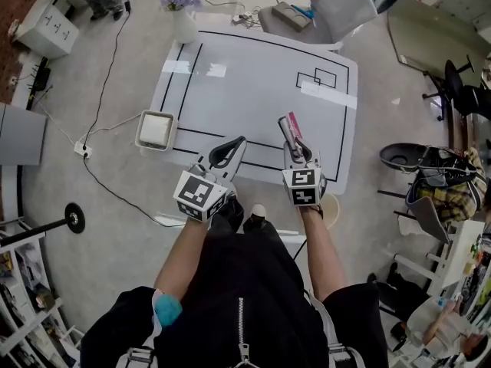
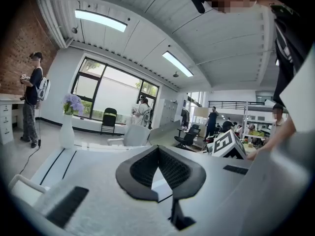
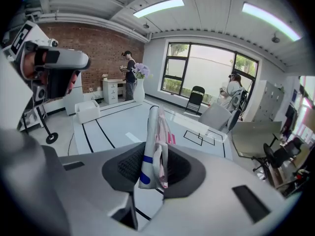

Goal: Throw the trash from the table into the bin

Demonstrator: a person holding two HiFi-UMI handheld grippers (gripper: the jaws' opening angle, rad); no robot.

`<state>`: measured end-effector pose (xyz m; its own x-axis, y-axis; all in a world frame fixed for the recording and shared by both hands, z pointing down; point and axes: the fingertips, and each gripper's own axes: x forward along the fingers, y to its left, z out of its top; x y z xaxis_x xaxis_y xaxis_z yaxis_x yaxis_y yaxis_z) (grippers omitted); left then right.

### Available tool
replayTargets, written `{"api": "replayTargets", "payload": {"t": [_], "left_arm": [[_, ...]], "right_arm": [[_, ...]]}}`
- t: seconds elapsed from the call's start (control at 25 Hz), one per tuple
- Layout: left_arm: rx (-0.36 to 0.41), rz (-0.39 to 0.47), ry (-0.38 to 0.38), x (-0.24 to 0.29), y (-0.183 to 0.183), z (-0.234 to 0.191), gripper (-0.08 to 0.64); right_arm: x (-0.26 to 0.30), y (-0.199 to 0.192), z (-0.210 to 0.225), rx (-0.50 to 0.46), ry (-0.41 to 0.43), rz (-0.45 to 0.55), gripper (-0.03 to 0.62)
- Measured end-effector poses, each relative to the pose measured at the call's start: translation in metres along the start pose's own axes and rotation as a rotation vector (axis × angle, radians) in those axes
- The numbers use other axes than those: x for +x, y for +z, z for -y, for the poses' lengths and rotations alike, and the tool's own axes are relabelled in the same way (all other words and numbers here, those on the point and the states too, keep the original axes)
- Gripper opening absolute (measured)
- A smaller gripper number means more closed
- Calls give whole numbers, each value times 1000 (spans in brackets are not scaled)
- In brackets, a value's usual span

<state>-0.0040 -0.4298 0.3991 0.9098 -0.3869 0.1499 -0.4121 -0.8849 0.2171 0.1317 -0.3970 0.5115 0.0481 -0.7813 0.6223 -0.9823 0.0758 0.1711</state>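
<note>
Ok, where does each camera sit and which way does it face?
Head view: on the person's head, facing steeply down at the table; forearms and both grippers show.
Left gripper view: on the left gripper, facing across the table; its shut jaws show.
Right gripper view: on the right gripper, angled down; jaws clamp a wrapper.
Shared: all three see the vase.

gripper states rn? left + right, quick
Left gripper: closed, nothing between the jaws.
Right gripper: closed on a pink-and-white wrapper.
</note>
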Motion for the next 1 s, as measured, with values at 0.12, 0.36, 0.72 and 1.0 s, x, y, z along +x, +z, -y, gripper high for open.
{"api": "replayTargets", "payload": {"t": [0.12, 0.36, 0.72, 1.0], "left_arm": [[17, 0, -55, 17, 1, 11, 5], [40, -9, -207, 48, 0, 43, 5], [54, -11, -340, 77, -3, 87, 5], [71, -27, -416, 89, -6, 127, 5]], "right_arm": [[-12, 7, 9, 27, -30, 33, 95], [-42, 4, 30, 101, -135, 58, 95], [-83, -11, 62, 158, -257, 73, 95], [-114, -34, 82, 199, -320, 72, 95]]}}
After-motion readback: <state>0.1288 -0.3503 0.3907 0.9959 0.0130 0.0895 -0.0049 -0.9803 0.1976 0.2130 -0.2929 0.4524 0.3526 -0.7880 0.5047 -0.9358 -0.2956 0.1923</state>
